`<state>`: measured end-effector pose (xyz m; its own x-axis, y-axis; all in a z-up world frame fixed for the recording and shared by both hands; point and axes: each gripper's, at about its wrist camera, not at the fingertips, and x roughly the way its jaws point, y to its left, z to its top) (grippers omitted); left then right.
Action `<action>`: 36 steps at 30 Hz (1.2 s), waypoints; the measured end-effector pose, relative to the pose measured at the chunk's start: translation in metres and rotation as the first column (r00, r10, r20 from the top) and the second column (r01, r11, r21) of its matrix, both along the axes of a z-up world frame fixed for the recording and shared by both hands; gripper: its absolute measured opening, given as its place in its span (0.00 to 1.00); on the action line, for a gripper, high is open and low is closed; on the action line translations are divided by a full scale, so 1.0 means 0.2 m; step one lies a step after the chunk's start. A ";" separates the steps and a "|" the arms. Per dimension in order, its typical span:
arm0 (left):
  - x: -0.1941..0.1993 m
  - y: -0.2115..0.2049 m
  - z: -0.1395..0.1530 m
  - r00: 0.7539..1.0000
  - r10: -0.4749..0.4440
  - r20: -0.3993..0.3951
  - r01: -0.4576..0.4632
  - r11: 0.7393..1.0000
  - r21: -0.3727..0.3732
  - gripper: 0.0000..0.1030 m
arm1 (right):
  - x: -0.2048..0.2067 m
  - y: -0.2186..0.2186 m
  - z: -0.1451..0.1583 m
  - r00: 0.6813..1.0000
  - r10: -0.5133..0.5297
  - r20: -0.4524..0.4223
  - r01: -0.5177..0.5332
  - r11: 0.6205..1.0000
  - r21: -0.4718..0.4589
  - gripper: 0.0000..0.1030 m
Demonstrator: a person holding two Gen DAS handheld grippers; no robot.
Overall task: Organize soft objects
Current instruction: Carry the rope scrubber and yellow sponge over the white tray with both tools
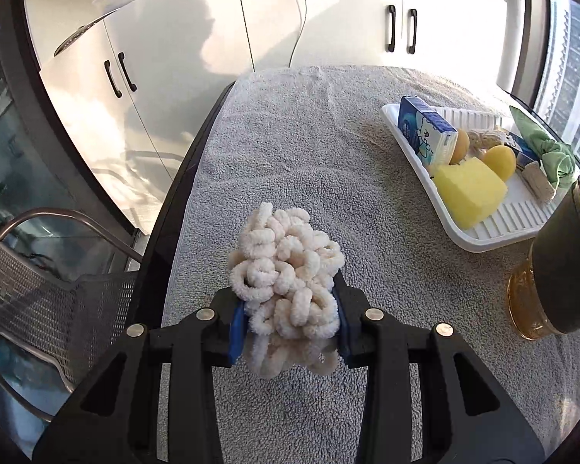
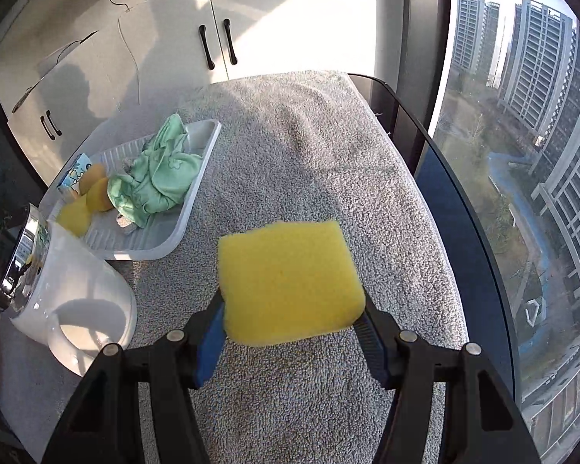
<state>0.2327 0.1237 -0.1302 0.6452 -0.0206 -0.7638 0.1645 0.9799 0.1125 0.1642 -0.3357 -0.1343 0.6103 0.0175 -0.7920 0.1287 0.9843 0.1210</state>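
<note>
My left gripper (image 1: 290,321) is shut on a cream bundle of fuzzy loops (image 1: 286,270), held over the grey towel (image 1: 290,147). My right gripper (image 2: 290,321) is shut on a yellow sponge block (image 2: 290,278), held above the towel (image 2: 328,154). The white ribbed tray (image 1: 498,224) lies to the right in the left view and to the left in the right view (image 2: 166,232). It holds a yellow sponge wedge (image 1: 469,193), round yellow sponges (image 1: 502,160), a blue tissue pack (image 1: 425,131) and a green cloth (image 2: 158,170).
A dark-lidded jar of amber liquid (image 1: 553,270) stands right of the tray's near end. A white kettle (image 2: 69,301) stands by the tray's near corner. White cabinets (image 2: 251,11) are behind the table. A metal chair (image 1: 38,282) is at left, a window (image 2: 522,154) at right.
</note>
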 end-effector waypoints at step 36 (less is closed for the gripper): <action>0.50 -0.90 0.06 0.770 -0.614 -0.175 0.537 0.771 -0.342 0.34 | 1.15 0.77 0.08 0.883 0.457 -0.106 -0.456 0.889 0.042 0.62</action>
<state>0.3329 -0.0558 -0.1189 0.2217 -0.5413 -0.8110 0.6916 0.6736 -0.2606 0.3938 -0.1815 -0.1177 0.4411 0.2863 -0.8506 -0.3210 0.9354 0.1484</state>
